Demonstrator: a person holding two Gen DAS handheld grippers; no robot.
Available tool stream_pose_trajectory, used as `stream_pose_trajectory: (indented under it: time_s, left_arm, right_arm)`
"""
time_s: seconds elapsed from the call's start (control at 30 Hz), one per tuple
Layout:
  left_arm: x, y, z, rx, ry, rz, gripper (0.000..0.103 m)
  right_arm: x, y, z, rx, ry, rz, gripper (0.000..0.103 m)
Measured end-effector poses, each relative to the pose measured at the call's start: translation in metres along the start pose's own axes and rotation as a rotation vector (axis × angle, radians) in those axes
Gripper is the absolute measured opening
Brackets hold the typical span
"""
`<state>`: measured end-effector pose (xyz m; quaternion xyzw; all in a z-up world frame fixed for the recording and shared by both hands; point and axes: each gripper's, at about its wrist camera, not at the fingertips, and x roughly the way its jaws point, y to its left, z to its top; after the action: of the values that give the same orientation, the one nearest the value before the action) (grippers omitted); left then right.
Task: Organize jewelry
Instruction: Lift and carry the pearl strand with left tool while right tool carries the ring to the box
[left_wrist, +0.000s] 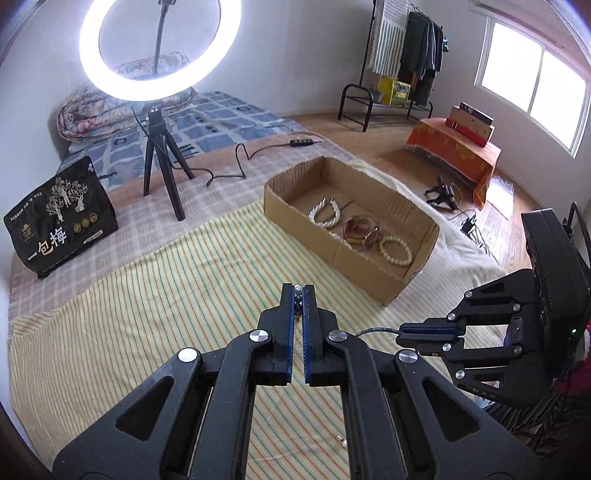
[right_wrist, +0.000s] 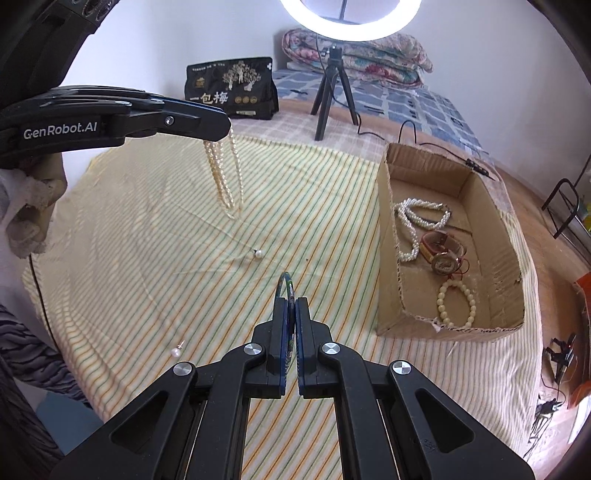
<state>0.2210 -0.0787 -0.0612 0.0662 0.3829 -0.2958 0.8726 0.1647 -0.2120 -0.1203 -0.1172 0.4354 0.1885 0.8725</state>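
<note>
Jaws clamped: left gripper (right_wrist: 218, 134) on the pearl necklace (right_wrist: 223, 173), right gripper (right_wrist: 291, 314) on the bangle (right_wrist: 286, 286); carry both over the cardboard box (right_wrist: 388, 236) before you release.

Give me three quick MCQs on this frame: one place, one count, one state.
1. Where is the beige bead bracelet?
A. in the box
B. on the striped cloth
C. on the tripod

2. How many loose pearl earrings lie on the cloth?
A. none
B. two
C. five

3. What is the left hand-held gripper doing?
A. open over the box
B. shut on a pearl necklace
C. lying on the cloth

Key:
1 A: the bracelet lies inside the box.
2 B: one earring lies mid-cloth, the other earring nearer, on the cloth.
3 B: the left hand-held gripper is clamped on the necklace, which hangs from it.
</note>
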Motion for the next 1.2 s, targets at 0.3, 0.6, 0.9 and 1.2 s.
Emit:
stream_pose_trajectory:
  time_s: [0.3,0.6,0.9,1.2]
  left_arm:
    - [-0.012,-0.016,0.02,0.008,-0.06,-0.038,0.001]
    - [-0.002,-0.039,0.045,0.022,-0.095,-0.081,0.001]
    - [0.024,-0.052,0.079,0.016,-0.127,-0.115,0.001]
    - [0.05,-0.052,0.112,-0.013,-0.171,-0.136,0.001]
  right_arm:
    - [-0.025,-0.023,0.01,0.039,-0.075,-0.022,0.002]
    - [-0.046,-0.068,0.023,0.109,-0.136,-0.082,0.002]
    - [-0.05,-0.106,0.024,0.182,-0.153,-0.116,0.002]
    - [-0.045,-0.135,0.023,0.215,-0.145,-0.151,0.002]
